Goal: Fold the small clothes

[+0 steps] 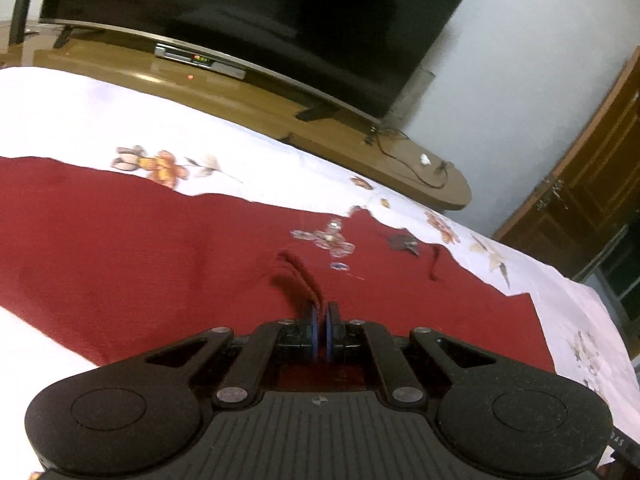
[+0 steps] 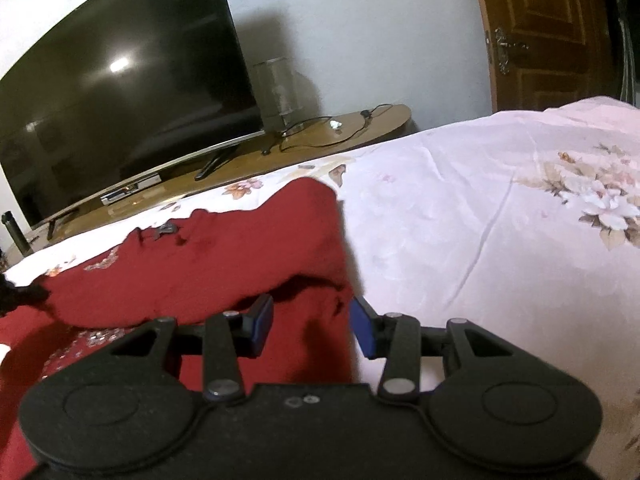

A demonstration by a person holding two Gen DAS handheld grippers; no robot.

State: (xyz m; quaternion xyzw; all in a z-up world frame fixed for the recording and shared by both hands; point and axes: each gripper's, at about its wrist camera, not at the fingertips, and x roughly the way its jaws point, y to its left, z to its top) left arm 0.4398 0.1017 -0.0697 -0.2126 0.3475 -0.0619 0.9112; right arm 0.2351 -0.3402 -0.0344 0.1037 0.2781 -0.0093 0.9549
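Observation:
A dark red garment [image 1: 132, 240] with silver embroidery [image 1: 328, 240] lies spread on the bed. My left gripper [image 1: 322, 328] is shut, pinching a raised ridge of the red cloth between its blue pads. In the right wrist view the same garment [image 2: 224, 256] has a folded-over layer with a corner at the right. My right gripper [image 2: 312, 328] is open, its blue pads [image 2: 362, 332] on either side of the garment's right edge, with red cloth lying between them. The other gripper's dark tip [image 2: 16, 294] shows at the far left.
The bed is covered by a white floral sheet [image 2: 500, 208]. Beyond it stands a wooden TV stand [image 1: 256, 100] with a large dark TV [image 1: 248, 12], a set-top box [image 1: 200, 58] and cables. A wooden door [image 2: 544, 32] is at the right.

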